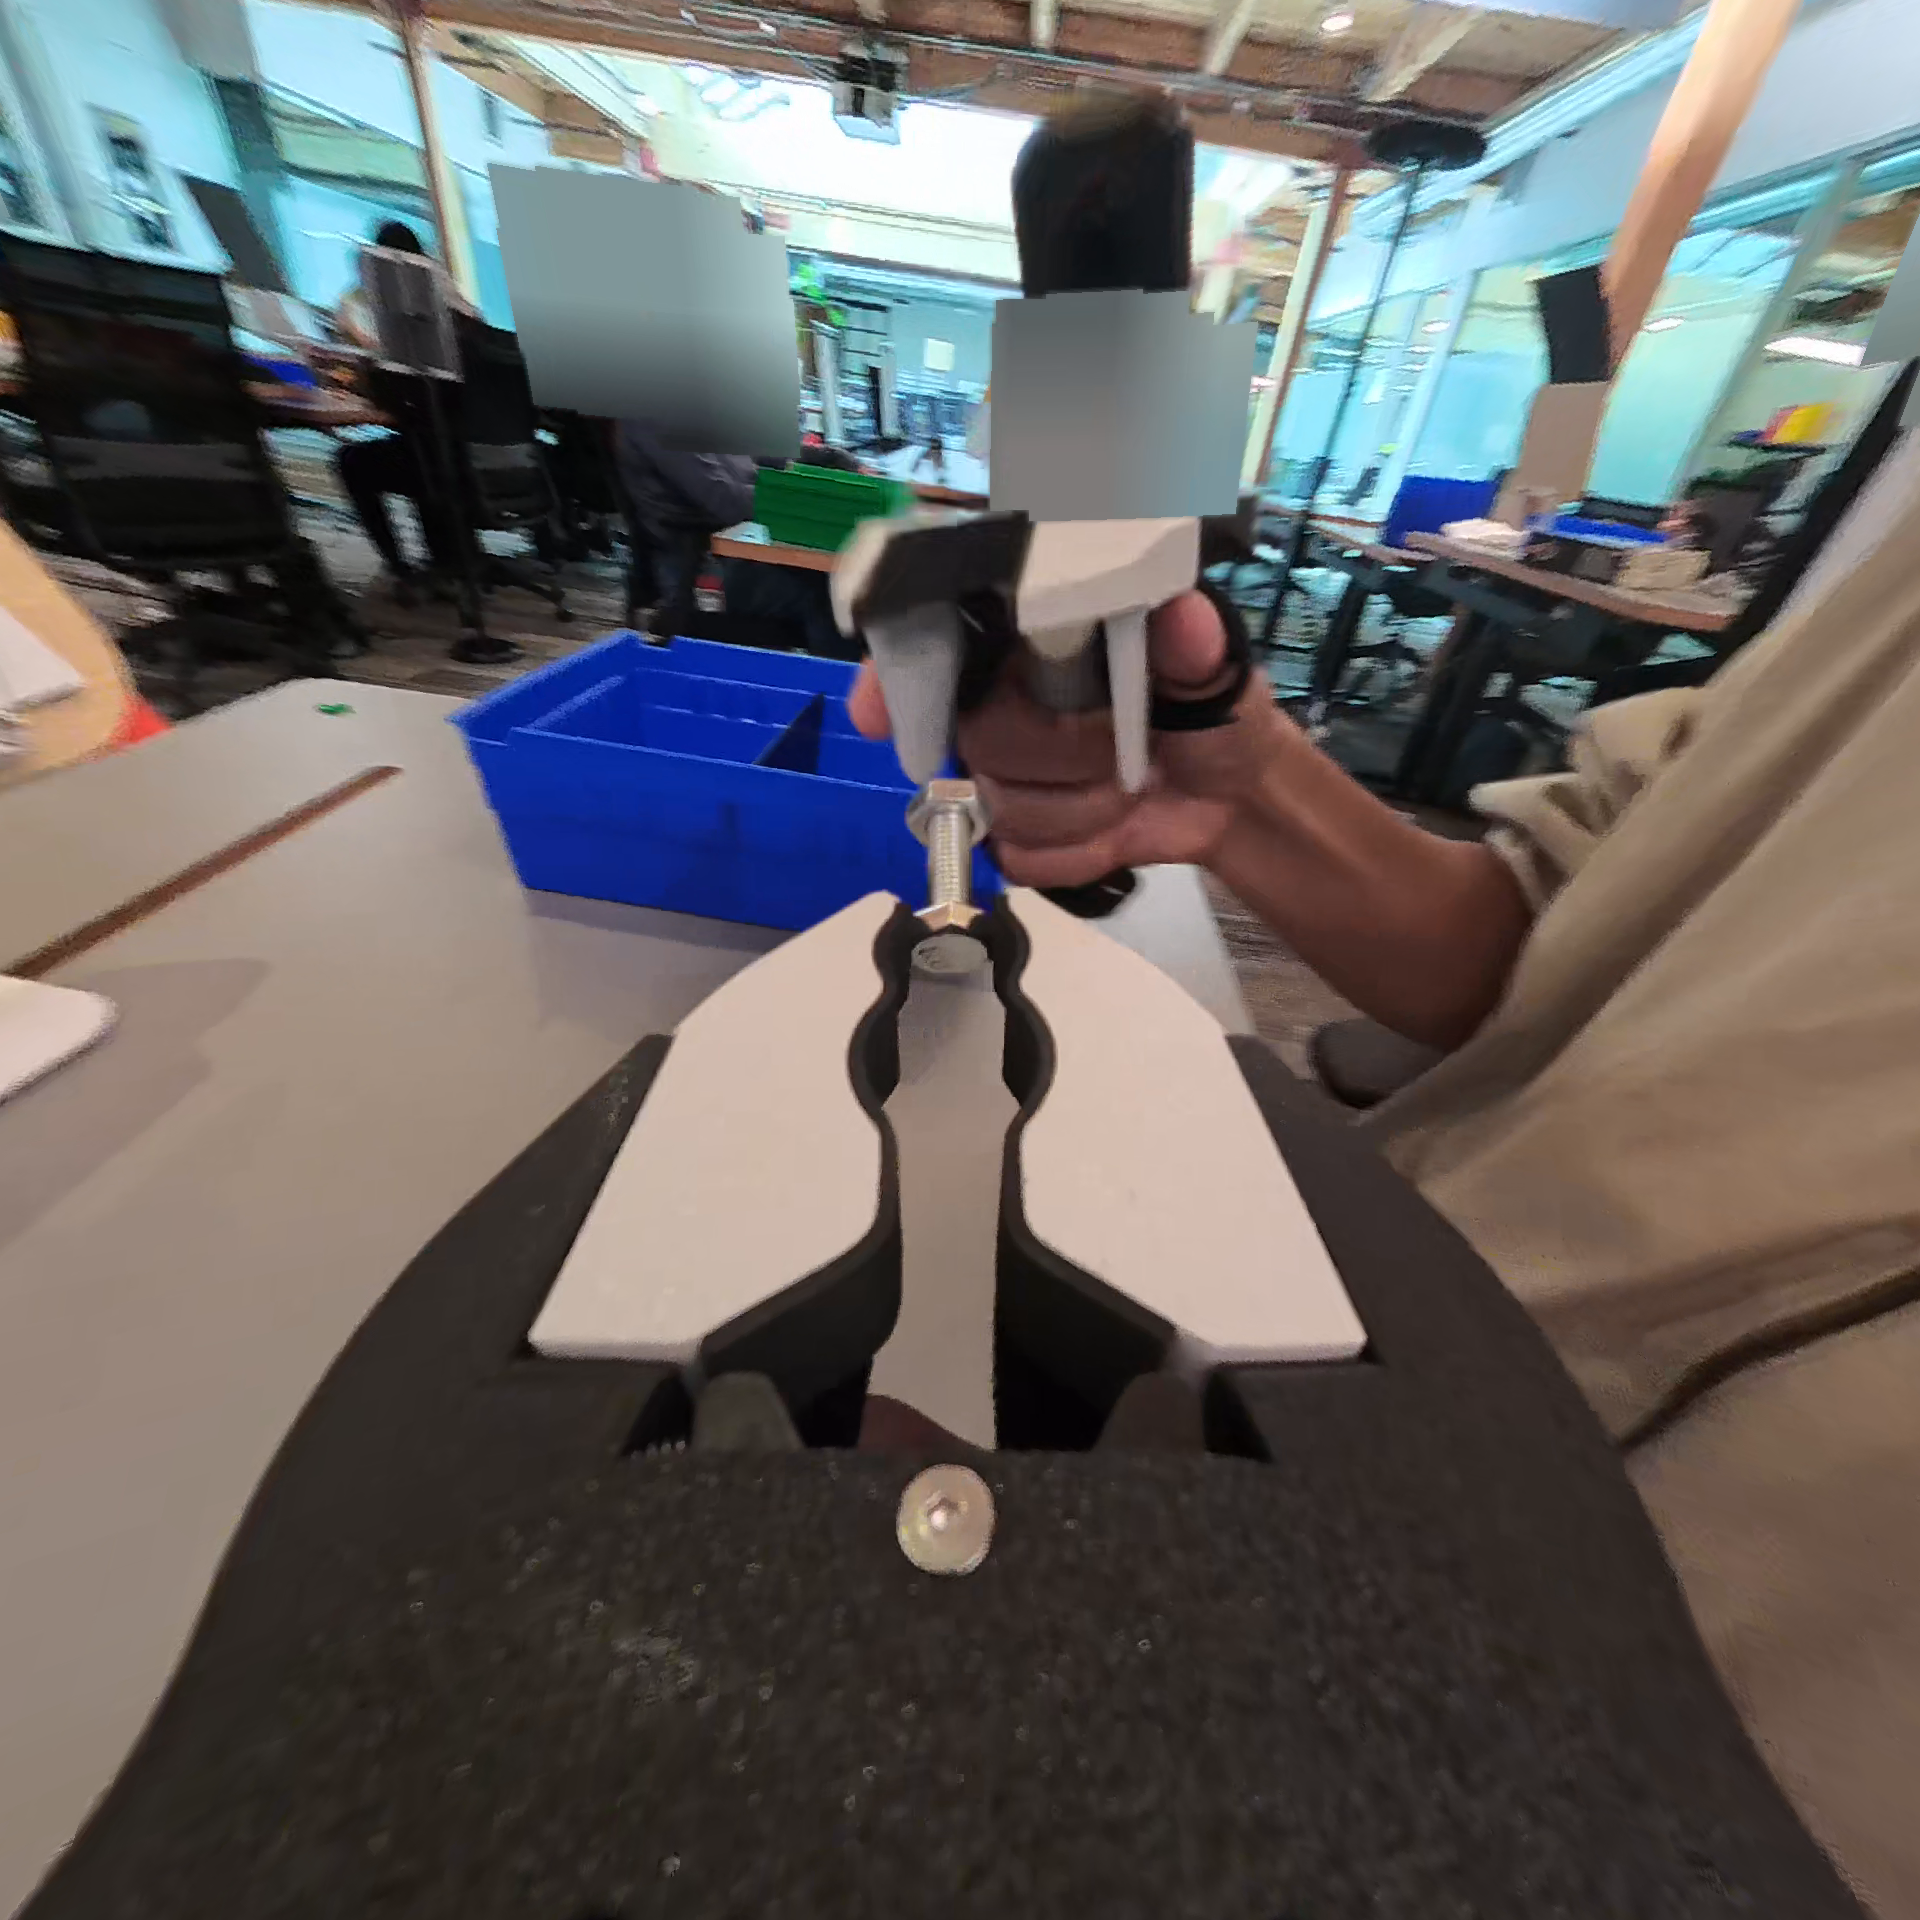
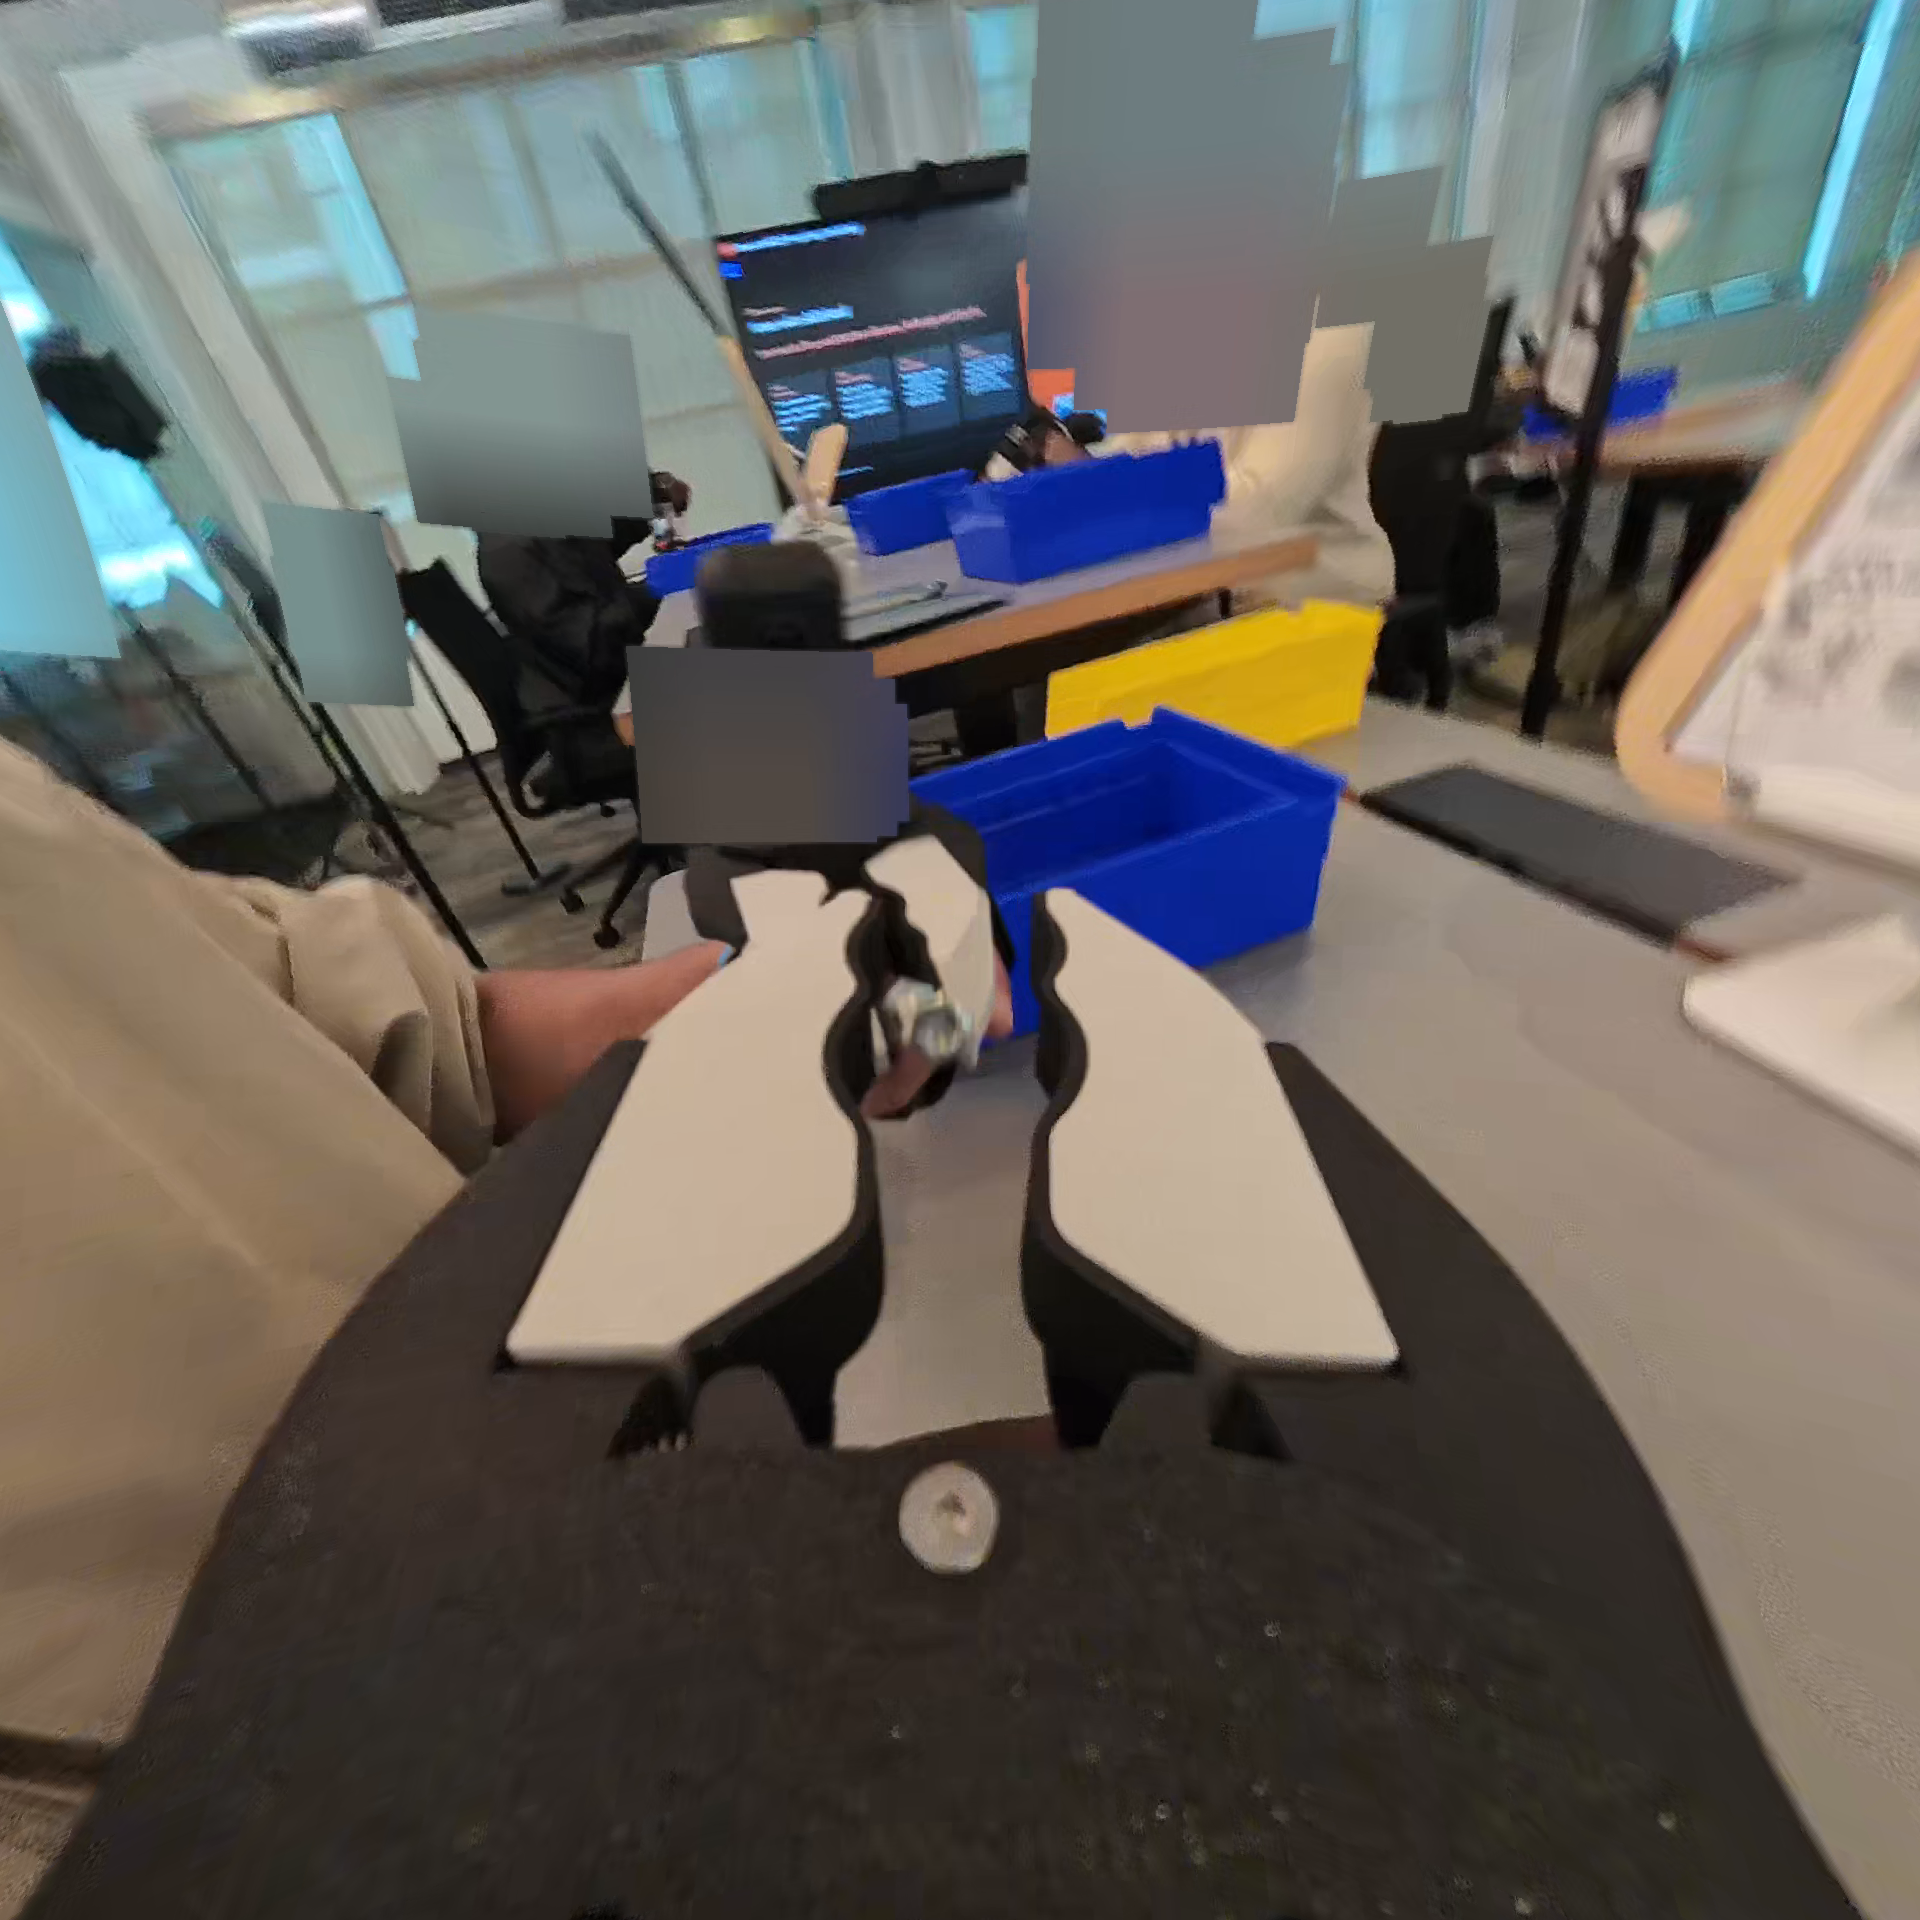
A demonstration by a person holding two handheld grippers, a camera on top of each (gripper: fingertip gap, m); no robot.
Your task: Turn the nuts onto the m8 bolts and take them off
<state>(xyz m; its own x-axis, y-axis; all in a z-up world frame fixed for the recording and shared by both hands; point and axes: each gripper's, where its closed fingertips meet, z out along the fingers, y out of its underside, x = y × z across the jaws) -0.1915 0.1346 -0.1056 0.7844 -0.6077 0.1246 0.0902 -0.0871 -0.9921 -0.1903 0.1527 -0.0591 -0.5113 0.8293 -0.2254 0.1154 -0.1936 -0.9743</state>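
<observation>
My left gripper (image 1: pixel 948 920) is shut on the hex head of a silver bolt (image 1: pixel 948 868) and holds it upright over the grey table (image 1: pixel 312 935). A silver nut (image 1: pixel 942 816) sits near the top of the thread. My right gripper (image 1: pixel 1023 727) points down at the bolt from above, held in a hand. Its fingers are spread, and one fingertip (image 1: pixel 920 717) is just above the nut. In the right wrist view the right gripper (image 2: pixel 925 914) is open. The nut and bolt end (image 2: pixel 925 1023) stand between its fingers, nearer the left one, and neither pad presses on them.
A blue divided bin (image 1: pixel 675 790) stands on the table just behind the bolt; it also shows in the right wrist view (image 2: pixel 1164 831). A yellow bin (image 2: pixel 1216 665), a dark keyboard (image 2: pixel 1558 862) and a white monitor base (image 2: pixel 1818 1008) lie farther off. A beige sleeve (image 1: pixel 1662 1039) is at the right. Spacing between my two grippers at the tips: around 6 cm.
</observation>
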